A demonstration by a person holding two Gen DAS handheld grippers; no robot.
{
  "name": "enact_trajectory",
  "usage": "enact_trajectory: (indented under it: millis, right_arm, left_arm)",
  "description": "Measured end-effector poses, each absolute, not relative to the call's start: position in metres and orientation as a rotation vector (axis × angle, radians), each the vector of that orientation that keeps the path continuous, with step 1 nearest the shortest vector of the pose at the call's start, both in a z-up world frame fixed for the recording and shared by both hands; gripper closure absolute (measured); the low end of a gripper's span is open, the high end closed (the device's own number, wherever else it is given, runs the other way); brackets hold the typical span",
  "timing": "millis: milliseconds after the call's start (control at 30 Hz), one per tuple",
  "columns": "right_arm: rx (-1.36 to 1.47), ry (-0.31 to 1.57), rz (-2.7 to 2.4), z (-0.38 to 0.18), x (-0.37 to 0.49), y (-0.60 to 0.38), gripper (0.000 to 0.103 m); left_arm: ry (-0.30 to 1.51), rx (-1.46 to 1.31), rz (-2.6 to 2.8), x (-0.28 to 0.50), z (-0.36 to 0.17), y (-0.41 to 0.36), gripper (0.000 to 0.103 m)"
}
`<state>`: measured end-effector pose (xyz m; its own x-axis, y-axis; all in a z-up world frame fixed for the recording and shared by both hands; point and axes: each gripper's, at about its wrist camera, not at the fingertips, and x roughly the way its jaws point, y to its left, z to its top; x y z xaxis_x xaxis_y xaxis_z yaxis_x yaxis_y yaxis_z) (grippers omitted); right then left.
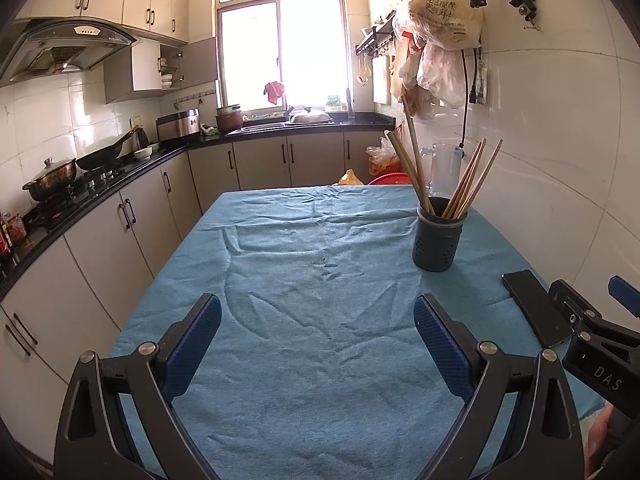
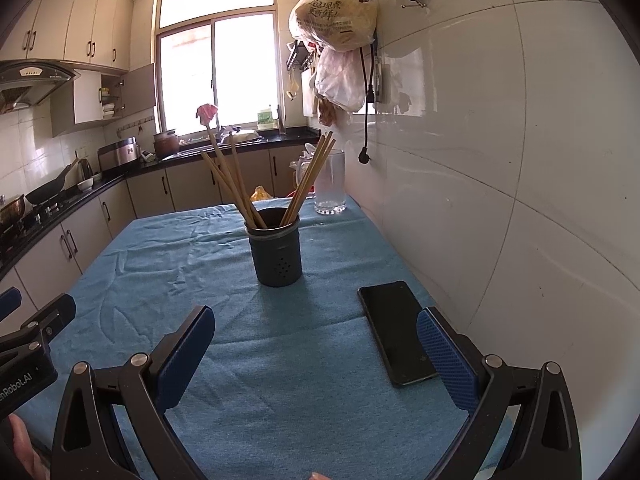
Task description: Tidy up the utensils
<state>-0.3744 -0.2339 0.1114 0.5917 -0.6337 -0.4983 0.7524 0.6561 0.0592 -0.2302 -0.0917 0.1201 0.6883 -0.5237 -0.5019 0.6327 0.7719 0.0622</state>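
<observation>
A dark perforated utensil holder [image 1: 438, 236] stands on the blue tablecloth [image 1: 312, 280] at the right, with several wooden chopsticks [image 1: 468, 182] upright in it. It also shows in the right wrist view [image 2: 278, 254] with the chopsticks [image 2: 236, 184] fanned out. My left gripper [image 1: 318, 328] is open and empty, low over the cloth, short of the holder. My right gripper [image 2: 316, 340] is open and empty, near the table's front; it shows at the right edge of the left wrist view [image 1: 588, 300].
A black phone [image 2: 394, 332] lies flat on the cloth by my right gripper's right finger; it also shows in the left wrist view [image 1: 536, 306]. A clear pitcher [image 2: 330, 182] stands at the far right corner. The tiled wall [image 2: 500, 160] runs along the right. Plastic bags [image 2: 336, 20] hang above.
</observation>
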Motion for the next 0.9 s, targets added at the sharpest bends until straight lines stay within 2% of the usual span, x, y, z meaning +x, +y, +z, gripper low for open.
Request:
enact_trajectory:
  millis: [900]
  right_arm:
    - [0.265,0.496,-0.807,0.1049,-0.3646,-0.2321,0.000]
  left_arm:
    - [0.489,0.225,-0.652,-0.2273,0.1201,-0.0857,0.007]
